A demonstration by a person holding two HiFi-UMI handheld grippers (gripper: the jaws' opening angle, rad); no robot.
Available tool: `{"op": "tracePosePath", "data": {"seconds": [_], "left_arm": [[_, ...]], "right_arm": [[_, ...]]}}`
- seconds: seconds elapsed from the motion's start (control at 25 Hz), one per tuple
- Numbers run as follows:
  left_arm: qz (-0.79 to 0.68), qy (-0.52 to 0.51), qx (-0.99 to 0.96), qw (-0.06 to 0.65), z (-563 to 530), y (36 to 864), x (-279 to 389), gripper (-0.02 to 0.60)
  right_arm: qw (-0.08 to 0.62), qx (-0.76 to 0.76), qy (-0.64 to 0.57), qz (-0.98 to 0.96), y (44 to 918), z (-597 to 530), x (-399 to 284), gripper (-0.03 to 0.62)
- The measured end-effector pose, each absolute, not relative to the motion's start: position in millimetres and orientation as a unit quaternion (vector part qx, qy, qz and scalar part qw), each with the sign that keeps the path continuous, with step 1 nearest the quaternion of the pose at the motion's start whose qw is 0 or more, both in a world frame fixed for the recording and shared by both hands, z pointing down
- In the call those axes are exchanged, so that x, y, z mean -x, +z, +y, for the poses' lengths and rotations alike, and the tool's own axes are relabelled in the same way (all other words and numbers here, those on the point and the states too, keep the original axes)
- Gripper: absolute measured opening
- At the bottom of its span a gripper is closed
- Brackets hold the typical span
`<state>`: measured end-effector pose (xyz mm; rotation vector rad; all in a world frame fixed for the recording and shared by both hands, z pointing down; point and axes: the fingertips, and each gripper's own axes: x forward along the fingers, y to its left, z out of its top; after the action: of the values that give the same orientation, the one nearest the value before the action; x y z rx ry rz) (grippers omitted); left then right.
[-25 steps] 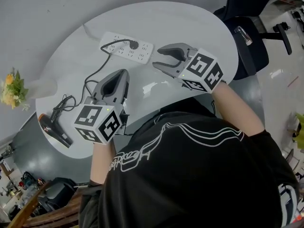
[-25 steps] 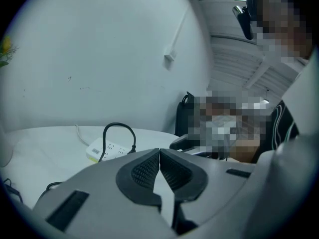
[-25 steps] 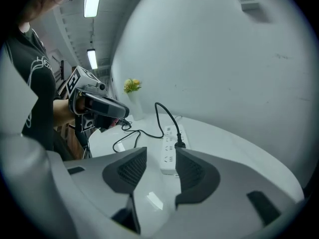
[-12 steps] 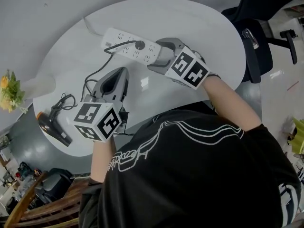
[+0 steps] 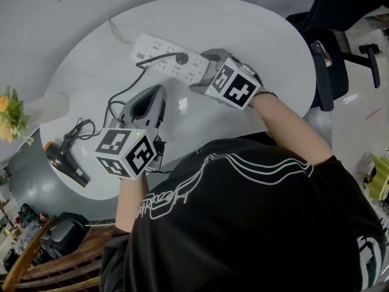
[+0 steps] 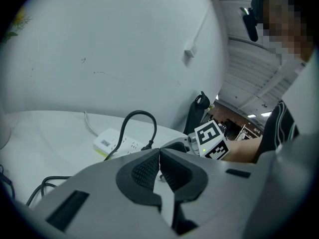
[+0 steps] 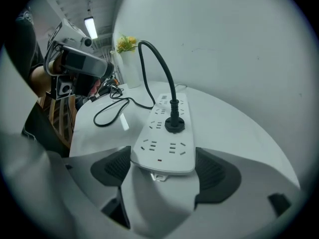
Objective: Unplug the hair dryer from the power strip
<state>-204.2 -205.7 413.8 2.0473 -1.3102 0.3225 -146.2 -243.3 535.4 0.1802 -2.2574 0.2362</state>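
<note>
The surface [image 5: 243, 29] is white and rounded, and every task item lies on it. A black chair [image 5: 331, 53] stands past its right edge in the head view.

Your right gripper [image 5: 203, 72] is at the right end of the strip [image 5: 159, 56], pointing steeply down.
- Its jaws are spread to their widest and have just been opening.
- In the right gripper view, the near end of the strip sits between the jaws, with one pad [image 7: 113, 166] along each long side.
- The pads stand just beside the casing. Neither is seen pressing on it, so the strip is not gripped.

Your left gripper [image 5: 157, 97] is over the surface between the strip and your body.
- Its jaws are fully together, pad against pad.
- Nothing is between them, and they hold nothing.

The strip is long and white and lies flat toward the far side of the surface.

The dryer [image 5: 64, 162] is black. It lies at the left edge of the surface in the head view, well apart from the strip and from both grippers.

Its cord [image 6: 141, 113] runs in loose loops across the surface, passes near the left gripper and arches up over the strip.

The cord ends in the plug [image 7: 174, 123], which is seated upright in the strip one socket group beyond the right jaws. Neither gripper touches the plug.

A vase [image 7: 130, 68] with yellow flowers stands near the left edge.
</note>
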Motion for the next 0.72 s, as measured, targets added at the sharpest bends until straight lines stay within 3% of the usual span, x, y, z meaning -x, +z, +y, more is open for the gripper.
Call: {"op": "tracePosePath", "data": {"seconds": [0.4,0.72], "left_arm": [[-0.506,0.137,-0.781,0.34,-212,431,207,0.003],[-0.499,0.182,-0.8,0.278,-243,455,187,0.006]], "right_arm": [[0.439,-0.062,0.118,-0.888,541,-244,146,0.344],[0.44,-0.057,0.119,-0.888,540,-243,146,0.345]]}}
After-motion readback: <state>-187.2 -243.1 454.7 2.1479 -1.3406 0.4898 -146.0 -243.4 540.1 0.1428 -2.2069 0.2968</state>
